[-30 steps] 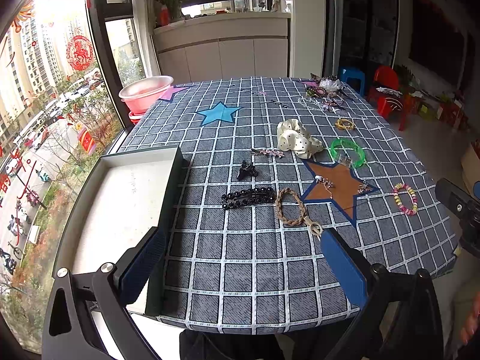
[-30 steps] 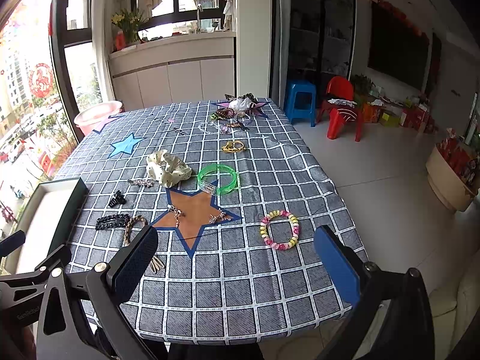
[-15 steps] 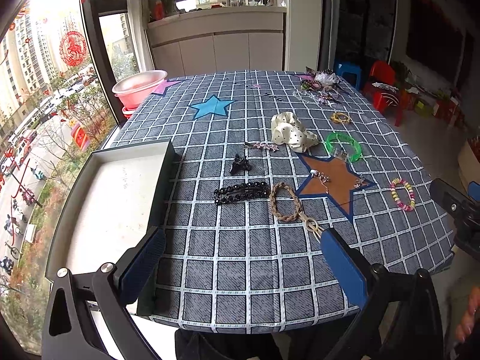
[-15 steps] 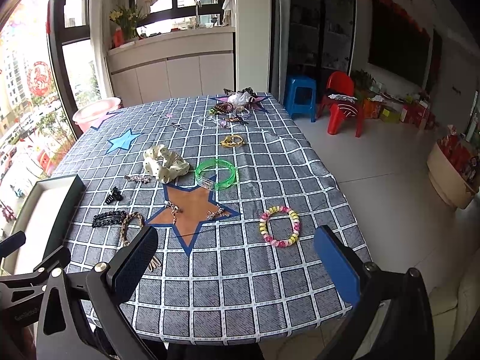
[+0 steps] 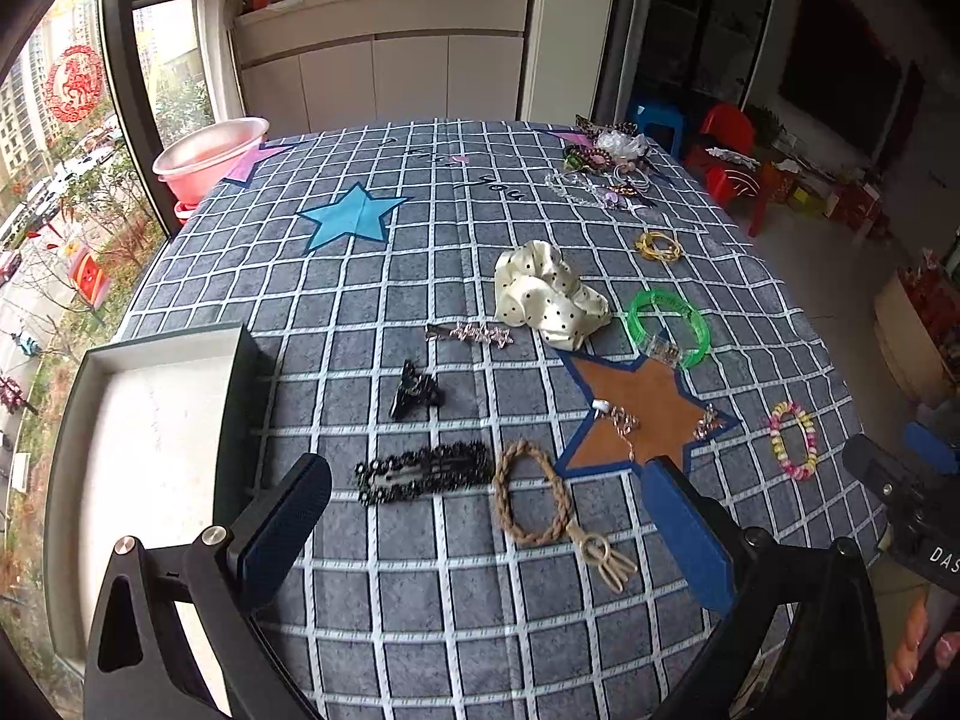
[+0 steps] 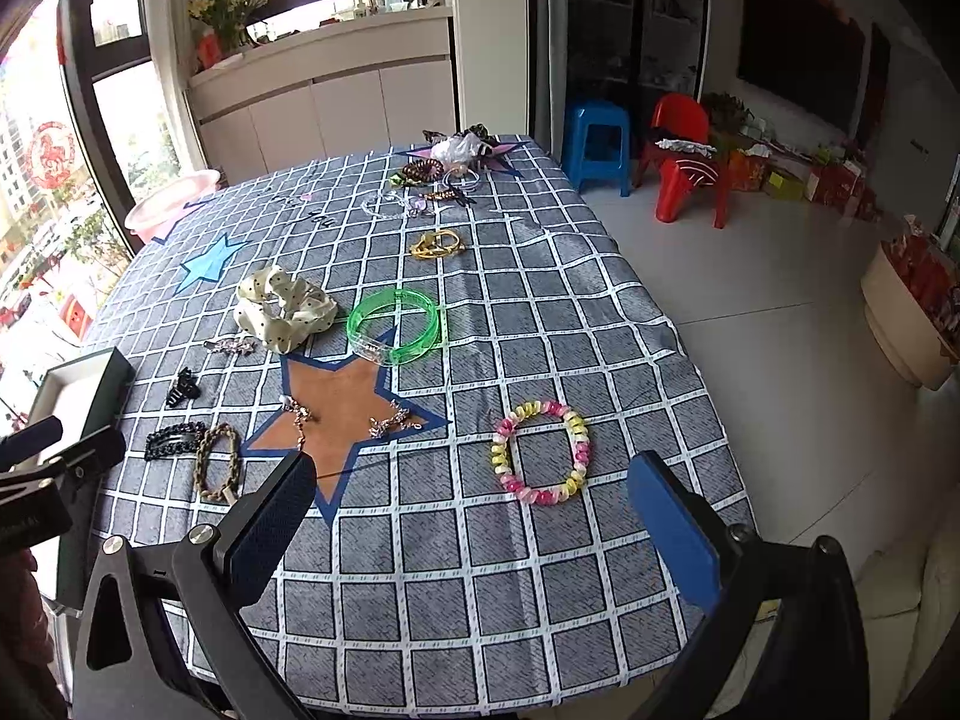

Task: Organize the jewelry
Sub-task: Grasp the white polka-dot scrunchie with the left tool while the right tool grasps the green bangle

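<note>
Jewelry lies spread over the checked tablecloth [image 5: 420,612]. My left gripper [image 5: 486,516] is open, hovering low over a black beaded hair clip [image 5: 423,472] and a braided brown bracelet [image 5: 534,501]. A dark box with a white lining [image 5: 144,456] sits at the table's left edge. My right gripper [image 6: 471,513] is open just in front of a pink and yellow coil bracelet [image 6: 543,450]. A green bangle [image 6: 396,324], a cream dotted scrunchie [image 6: 282,306], a black claw clip [image 5: 417,396] and small chains on the brown star [image 6: 339,402] lie further in.
A heap of more jewelry [image 6: 447,171] sits at the far right corner, with a gold bangle [image 6: 437,245] before it. A pink basin [image 5: 210,156] stands at the far left corner. Red and blue stools [image 6: 684,156] stand on the floor to the right.
Both grippers have moved forward and lower over the table. The jewelry looks larger and nearer in each view. Nothing was picked up.
</note>
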Available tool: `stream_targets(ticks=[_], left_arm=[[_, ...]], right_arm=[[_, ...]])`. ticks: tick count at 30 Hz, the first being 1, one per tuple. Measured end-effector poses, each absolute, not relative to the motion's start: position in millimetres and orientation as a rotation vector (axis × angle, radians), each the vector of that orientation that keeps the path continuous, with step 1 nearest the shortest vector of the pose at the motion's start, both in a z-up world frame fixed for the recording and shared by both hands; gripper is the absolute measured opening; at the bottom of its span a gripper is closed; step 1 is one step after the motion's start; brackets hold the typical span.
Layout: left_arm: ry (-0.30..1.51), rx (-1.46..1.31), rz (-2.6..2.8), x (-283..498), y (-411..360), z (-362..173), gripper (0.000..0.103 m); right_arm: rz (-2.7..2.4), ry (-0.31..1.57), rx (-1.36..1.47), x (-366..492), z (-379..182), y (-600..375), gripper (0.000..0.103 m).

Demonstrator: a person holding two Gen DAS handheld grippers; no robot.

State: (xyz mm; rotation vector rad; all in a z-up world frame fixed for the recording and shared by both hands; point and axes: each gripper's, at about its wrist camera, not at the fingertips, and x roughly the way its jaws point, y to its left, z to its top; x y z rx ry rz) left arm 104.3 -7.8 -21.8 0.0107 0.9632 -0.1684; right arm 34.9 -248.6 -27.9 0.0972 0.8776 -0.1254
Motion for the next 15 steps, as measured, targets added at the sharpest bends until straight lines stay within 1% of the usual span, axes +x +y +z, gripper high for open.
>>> stream_targets(ticks=[7, 13, 15], left_arm=[[0.99, 0.072, -0.217, 180, -32, -35, 0.103], [1.069, 0.083, -0.25, 234, -46, -65, 0.103], [1.086, 0.087, -0.257, 247, -48, -73, 0.098]], right_arm=[[-0.108, 0.958, 0.105, 103, -46, -263, 0.103], [-0.099, 1.026, 0.104, 155, -66, -267, 0.103], [-0.098, 1.038, 0.096, 169, -73, -266, 0.101]])
